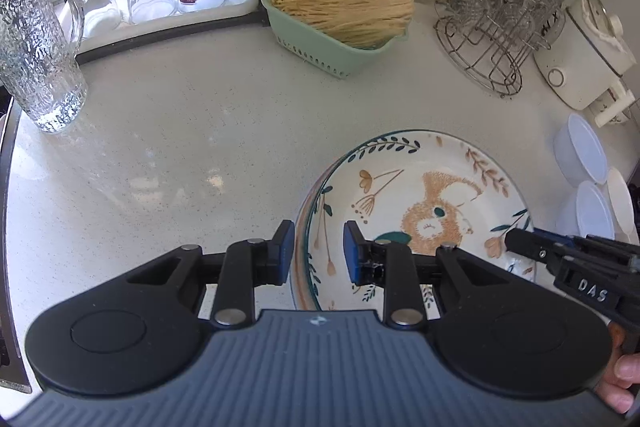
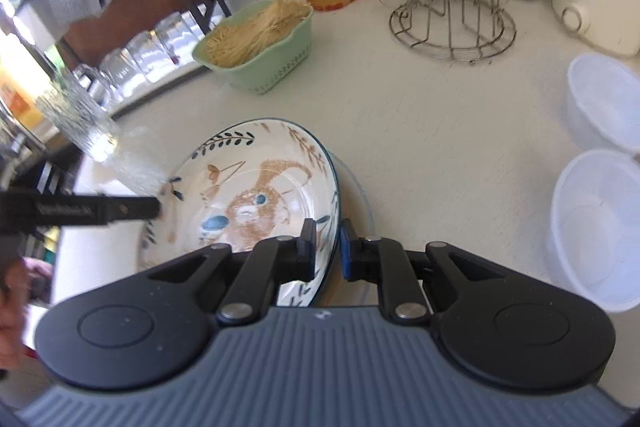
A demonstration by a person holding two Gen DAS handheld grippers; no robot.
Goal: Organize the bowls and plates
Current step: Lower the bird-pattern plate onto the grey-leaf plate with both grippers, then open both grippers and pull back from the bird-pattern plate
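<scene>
1. Bright, even daylight; soft glare patches sheen the speckled countertop (image 1: pixel 180 147).
2. The left wrist view is sharp; fisheye bending curves its edges.
3. The right wrist view is softer, and the textured glass pitcher (image 2: pixel 80 123) at its left smears with motion blur.

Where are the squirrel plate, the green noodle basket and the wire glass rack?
squirrel plate (image 1: pixel 424 199): left wrist view, painted centre.
green noodle basket (image 1: pixel 320 43): left wrist view, front wall.
wire glass rack (image 2: pixel 452 39): right wrist view, base ring.
</scene>
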